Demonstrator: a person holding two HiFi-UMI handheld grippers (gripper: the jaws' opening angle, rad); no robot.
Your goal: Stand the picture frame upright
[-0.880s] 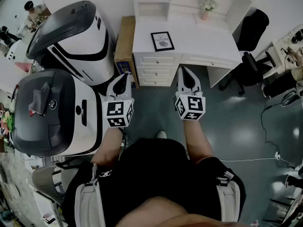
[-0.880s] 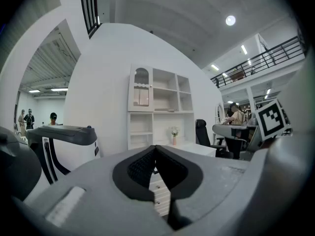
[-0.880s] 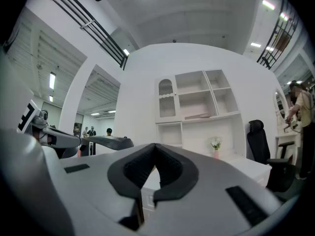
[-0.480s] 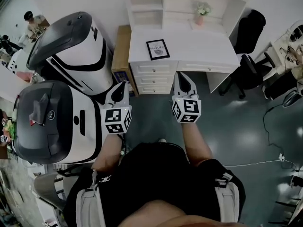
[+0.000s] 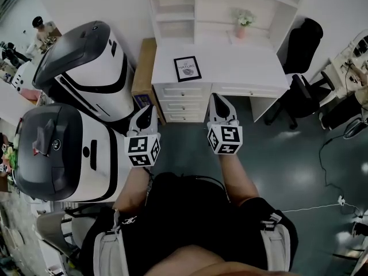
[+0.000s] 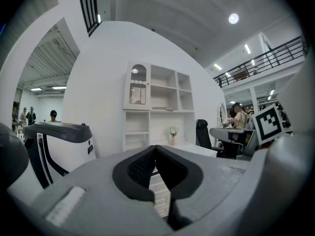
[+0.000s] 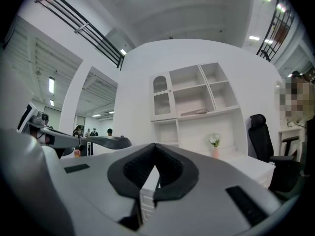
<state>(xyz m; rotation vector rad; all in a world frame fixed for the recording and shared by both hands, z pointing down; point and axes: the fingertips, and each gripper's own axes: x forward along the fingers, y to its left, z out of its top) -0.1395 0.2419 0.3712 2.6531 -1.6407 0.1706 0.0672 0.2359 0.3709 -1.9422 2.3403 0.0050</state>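
A black picture frame (image 5: 187,68) lies flat on the left part of a white desk (image 5: 247,62), print facing up. My left gripper (image 5: 145,115) is held in front of the desk's drawers, shut with nothing in it; its jaws meet in the left gripper view (image 6: 155,152). My right gripper (image 5: 220,105) hangs level beside it, also shut and empty, its tips touching in the right gripper view (image 7: 154,151). Both grippers are short of the desk and well apart from the frame.
A small pink vase with flowers (image 5: 242,23) stands at the desk's back. White shelves (image 5: 190,7) rise behind. Two large white and grey machines (image 5: 86,62) stand to the left, a brown box (image 5: 142,68) against the desk, a black office chair (image 5: 302,62) to the right.
The person has stepped back slightly and the view shifted: the desk and frame sit a little lower and more to the left. Both grippers stay shut, held level.
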